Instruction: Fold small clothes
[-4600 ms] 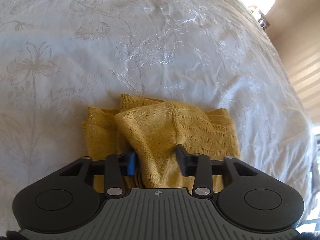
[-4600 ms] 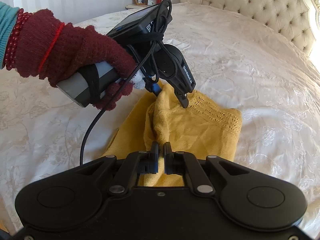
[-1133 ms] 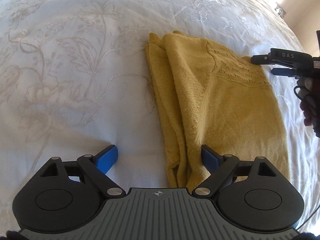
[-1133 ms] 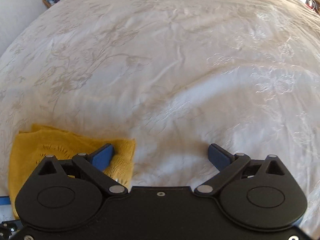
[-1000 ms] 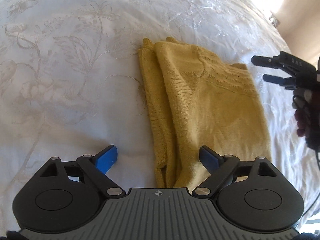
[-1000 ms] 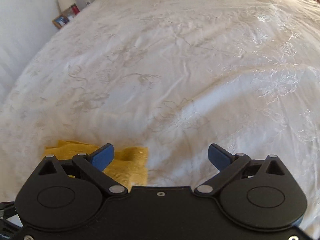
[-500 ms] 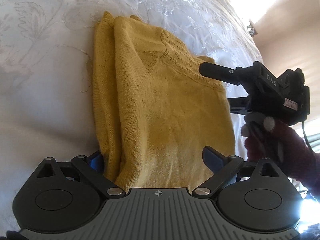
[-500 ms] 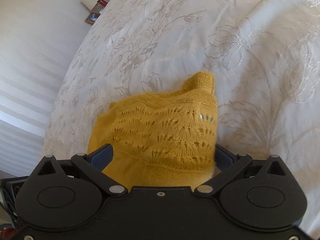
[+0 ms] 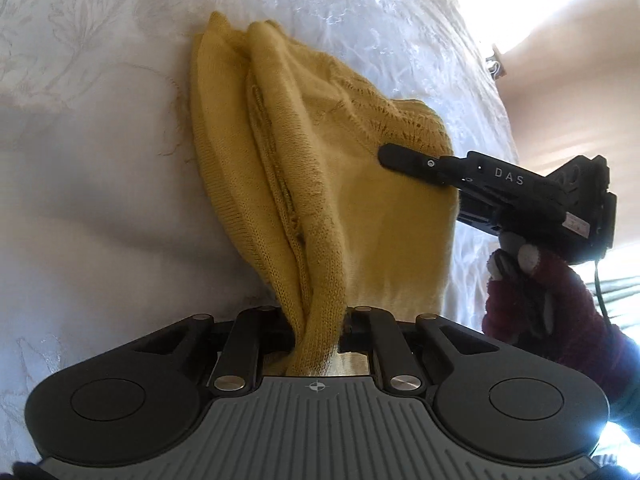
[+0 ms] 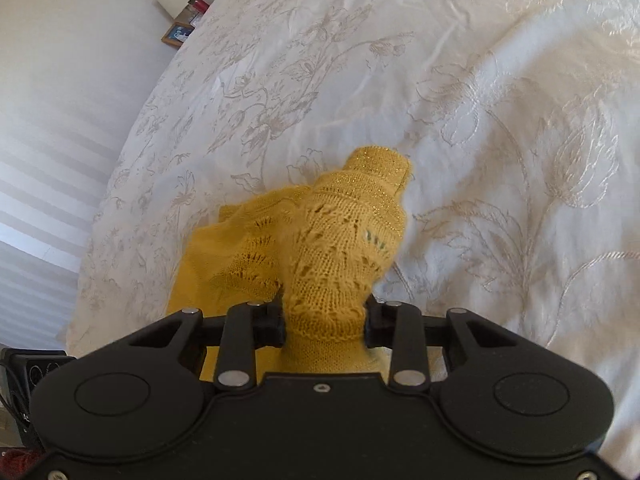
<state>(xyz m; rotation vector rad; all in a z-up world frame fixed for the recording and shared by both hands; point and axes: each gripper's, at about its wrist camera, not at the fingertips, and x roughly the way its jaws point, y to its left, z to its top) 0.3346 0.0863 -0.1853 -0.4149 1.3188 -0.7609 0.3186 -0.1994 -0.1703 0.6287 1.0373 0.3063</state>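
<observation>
A small mustard-yellow knit sweater [image 9: 328,184] lies folded on the white embroidered bedspread [image 9: 100,168]. My left gripper [image 9: 318,326] is shut on its near folded edge, the layers bunched between the jaws. My right gripper [image 10: 324,318] is shut on the lace-patterned end of the sweater [image 10: 340,248], which bulges up ahead of its fingers. In the left wrist view the right gripper [image 9: 404,160] reaches in from the right, one black finger [image 9: 400,159] lying over the lace end, held by a hand in a dark red glove [image 9: 532,300].
The bedspread [image 10: 500,120] stretches wide around the sweater. A lamp and a picture frame [image 10: 178,34] stand on a nightstand at the far left, beside a white wall. A bright window lies to the right in the left wrist view.
Both grippers have closed from wide open onto the sweater, the left on the near edge and the right on the lace end. The cloth now bunches up between each pair of jaws.
</observation>
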